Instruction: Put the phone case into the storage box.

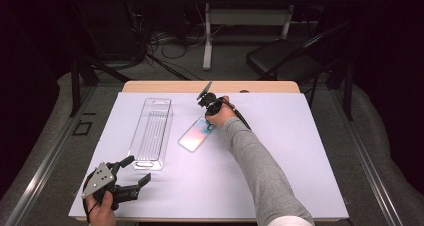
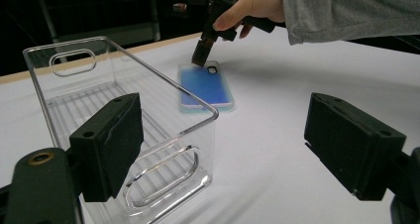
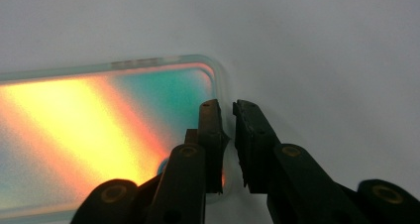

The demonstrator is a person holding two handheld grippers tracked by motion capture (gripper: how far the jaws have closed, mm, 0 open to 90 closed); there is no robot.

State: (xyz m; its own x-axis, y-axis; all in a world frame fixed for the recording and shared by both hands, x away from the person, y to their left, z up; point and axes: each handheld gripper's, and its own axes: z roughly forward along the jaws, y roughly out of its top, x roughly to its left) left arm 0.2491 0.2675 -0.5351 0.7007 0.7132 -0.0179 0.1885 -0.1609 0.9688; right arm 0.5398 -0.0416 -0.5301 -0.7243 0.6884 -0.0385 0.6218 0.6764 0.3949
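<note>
The right gripper (image 3: 227, 135) is down on the short edge of the iridescent, clear-rimmed phone case (image 1: 196, 134), jaws nearly together with the rim between them; whether the pads truly pinch it is hard to make out; the case's far end is cut off in the right gripper view, and its near corner sits hidden behind the jaw. The case lies flat on the white table (image 1: 280, 166), just beside the clear ribbed plastic tray (image 1: 150, 133), glowing yellow, pink and teal; blue from the left gripper view. The left gripper (image 1: 131, 171) hovers wide open, empty, near the tray's near end.
</note>
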